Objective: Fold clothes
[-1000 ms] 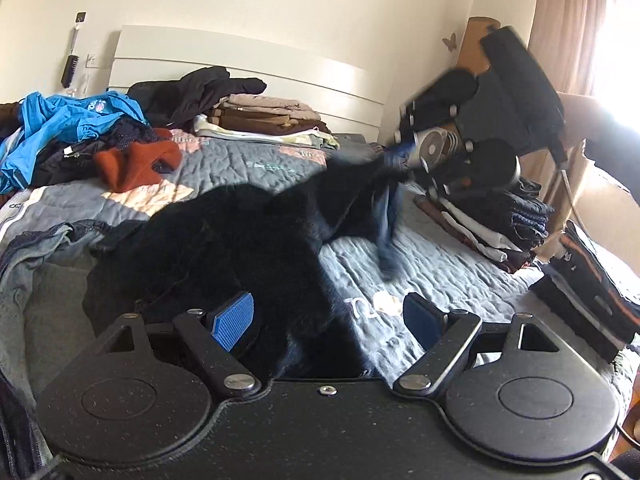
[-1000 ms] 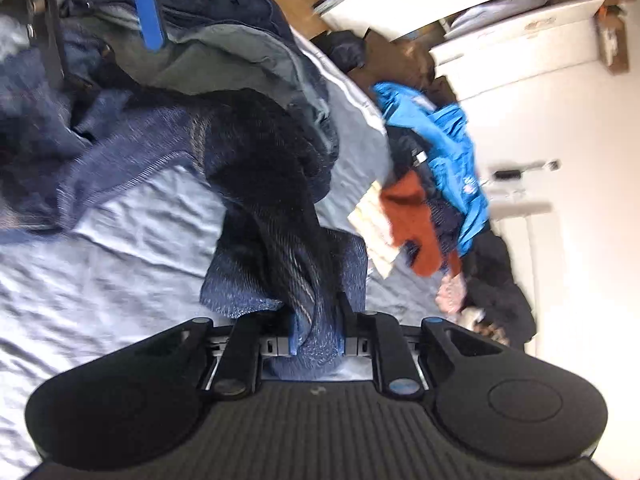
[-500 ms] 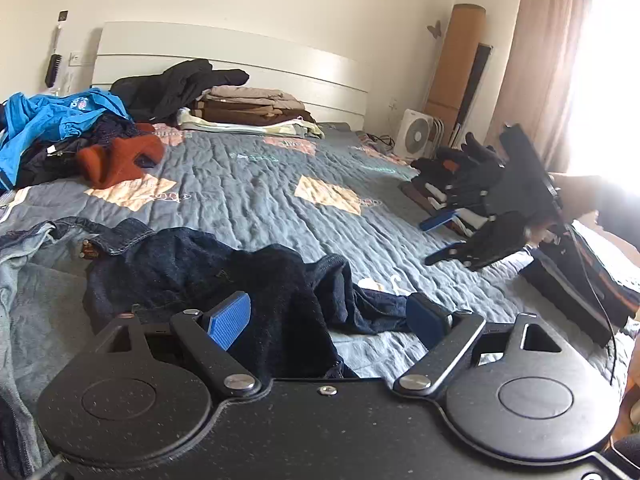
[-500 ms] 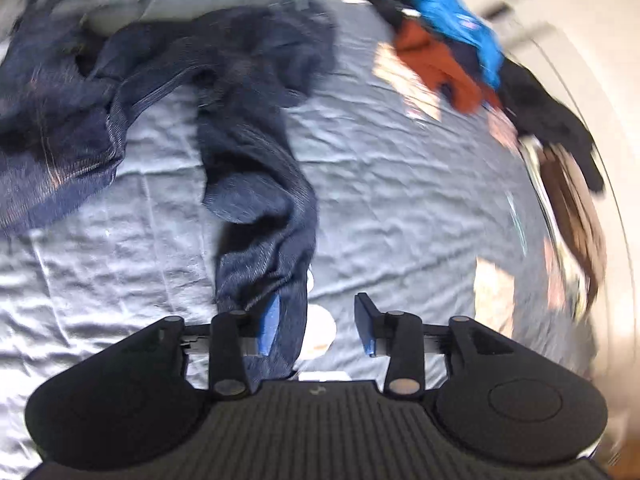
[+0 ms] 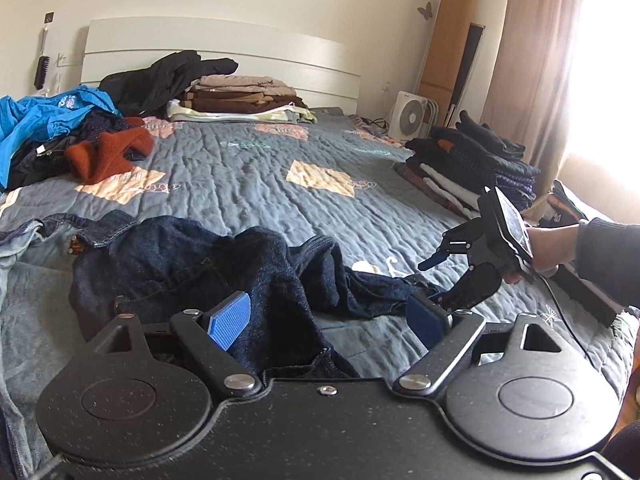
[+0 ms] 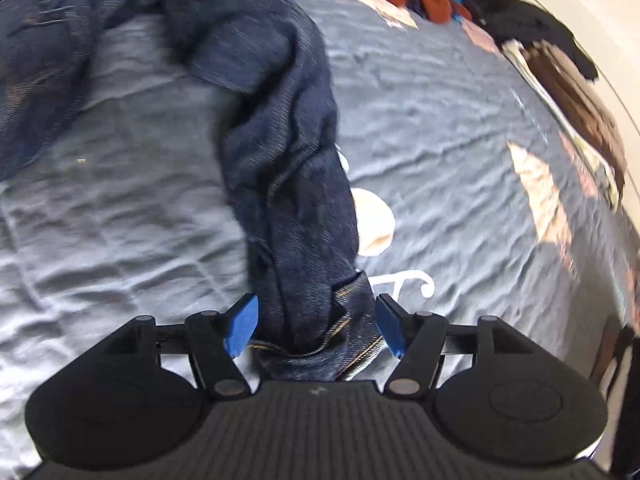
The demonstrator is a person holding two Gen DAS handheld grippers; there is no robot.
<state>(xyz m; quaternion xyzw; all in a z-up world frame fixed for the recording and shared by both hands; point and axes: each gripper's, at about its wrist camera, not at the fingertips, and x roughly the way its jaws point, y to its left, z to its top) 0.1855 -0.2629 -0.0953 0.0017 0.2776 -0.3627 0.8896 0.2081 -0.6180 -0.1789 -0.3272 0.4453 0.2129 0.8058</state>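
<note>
Dark blue jeans (image 5: 208, 268) lie crumpled on the grey quilted bed (image 5: 248, 184). One leg stretches right toward the right gripper (image 5: 444, 276), which a hand holds low over the leg's end. In the right wrist view that leg (image 6: 288, 184) runs down between the blue pads, and the right gripper (image 6: 316, 326) stands open around the hem. My left gripper (image 5: 326, 318) is open too, its wide-set fingers hovering over the bunched waist part of the jeans.
Unfolded clothes, blue (image 5: 36, 120) and rust orange (image 5: 106, 152), are heaped at the left. Folded stacks sit by the white headboard (image 5: 244, 96) and at the bed's right edge (image 5: 472, 168). A fan (image 5: 412, 116) stands beyond the bed. Lighter jeans (image 5: 16, 264) lie at the left.
The right gripper held the jeans leg up, then opened and dropped it on the bed. It has since come down lower, with the hem between its open fingers. The left gripper stayed open.
</note>
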